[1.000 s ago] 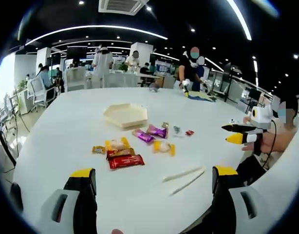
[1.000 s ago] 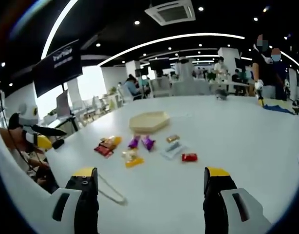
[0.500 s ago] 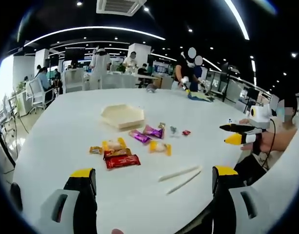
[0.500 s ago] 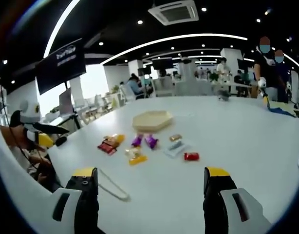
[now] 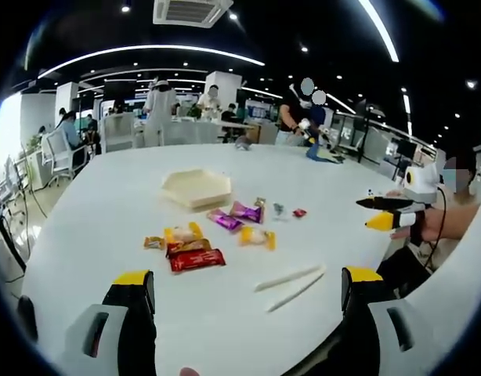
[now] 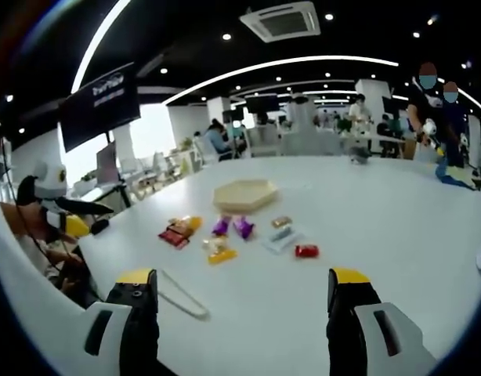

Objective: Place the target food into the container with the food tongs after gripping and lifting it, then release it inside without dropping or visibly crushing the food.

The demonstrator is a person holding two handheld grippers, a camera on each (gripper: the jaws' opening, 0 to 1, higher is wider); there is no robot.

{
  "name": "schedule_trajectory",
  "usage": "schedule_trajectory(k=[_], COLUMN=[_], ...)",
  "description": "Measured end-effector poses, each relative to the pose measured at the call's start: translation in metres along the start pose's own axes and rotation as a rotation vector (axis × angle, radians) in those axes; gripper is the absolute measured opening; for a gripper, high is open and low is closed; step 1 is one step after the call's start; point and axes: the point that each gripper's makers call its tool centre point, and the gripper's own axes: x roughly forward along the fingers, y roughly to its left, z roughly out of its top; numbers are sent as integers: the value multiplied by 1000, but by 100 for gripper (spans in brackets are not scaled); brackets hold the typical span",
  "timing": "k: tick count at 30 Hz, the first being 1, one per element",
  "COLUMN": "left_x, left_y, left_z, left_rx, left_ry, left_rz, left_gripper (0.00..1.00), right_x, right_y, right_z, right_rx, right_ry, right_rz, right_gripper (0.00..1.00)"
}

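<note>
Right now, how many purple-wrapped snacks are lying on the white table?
2. Both lie side by side just in front of the hexagonal tray: one purple snack on the left, the other purple snack to its right. None seems hidden.

Wrapped snacks lay scattered on a broad white worktop (image 6: 381, 211).
The right tongs (image 6: 244, 301) stood wide apart, holding nothing, above the near edge. A pale hexagonal tray (image 6: 244, 194) sat beyond the purple-wrapped sweets (image 6: 232, 227); a small red packet (image 6: 306, 251) lay to their right. White plastic food tongs (image 6: 180, 294) lay near the left jaw. The other gripper (image 6: 64, 215) showed far left.
</note>
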Motion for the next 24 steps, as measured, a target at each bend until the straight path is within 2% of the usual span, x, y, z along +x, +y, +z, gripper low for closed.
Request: schedule_trajectory(k=[9,12,19,22,24], left_x=[6,7,21,27,28], left_y=[-6,-18,-16,-18,-19], left_z=[-14,-17,-22,-27,-27], left_rx=[11,32,15,41,56], left_ry=[29,44,66,100,100], left_rz=[-24,-52,-58,-77,-78], left_gripper=[99,99,99,99,99], right_x=[-4,-4,-1,-2,-2], right_y=[2,3,12,17,18], right_z=[-1,-2,-5,-2,-3], right_rx=[-11,7,8,1,-5], right_ry=[0,-4,21,25,30], right_rz=[0,-5,27,43,45], right_gripper=[91,89,89,90,90])
